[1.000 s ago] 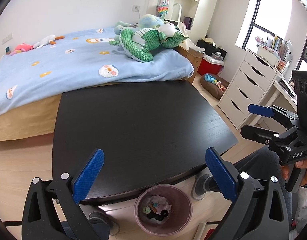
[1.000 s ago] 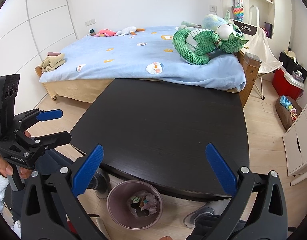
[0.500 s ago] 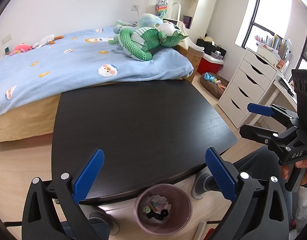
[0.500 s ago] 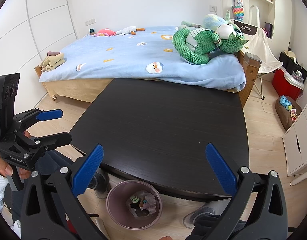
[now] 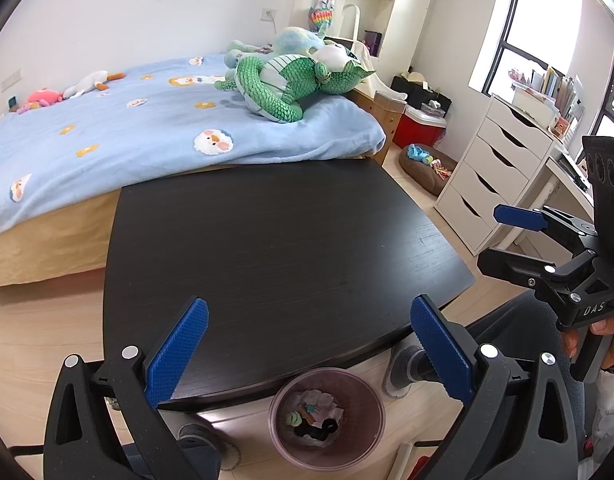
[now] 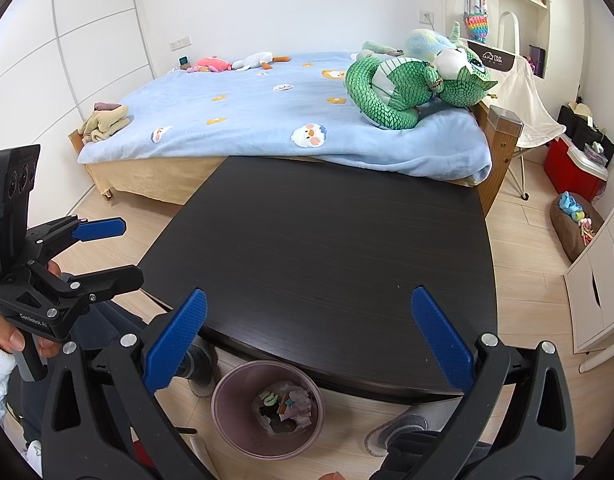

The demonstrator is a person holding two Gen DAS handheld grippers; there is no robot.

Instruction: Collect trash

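Note:
A pinkish translucent trash bin point(image 5: 327, 420) stands on the floor under the near edge of the black table point(image 5: 275, 240); it holds crumpled paper and small scraps point(image 5: 313, 416). It also shows in the right wrist view point(image 6: 267, 408). My left gripper point(image 5: 307, 344) is open and empty above the table's near edge and the bin. My right gripper point(image 6: 307, 336) is open and empty in a like position. The right gripper also shows in the left wrist view point(image 5: 503, 240), and the left gripper in the right wrist view point(image 6: 115, 252). The table top is bare.
A bed with a blue blanket point(image 5: 127, 128) and a green plush dragon point(image 5: 295, 84) stands behind the table. A white drawer unit point(image 5: 503, 172) is at the right. A red box point(image 5: 421, 128) and a brown pet bed point(image 5: 427, 164) lie on the floor. Slippered feet point(image 6: 399, 432) are beside the bin.
Both views have shifted very slightly; the grippers stay open and nearly still over the table edge.

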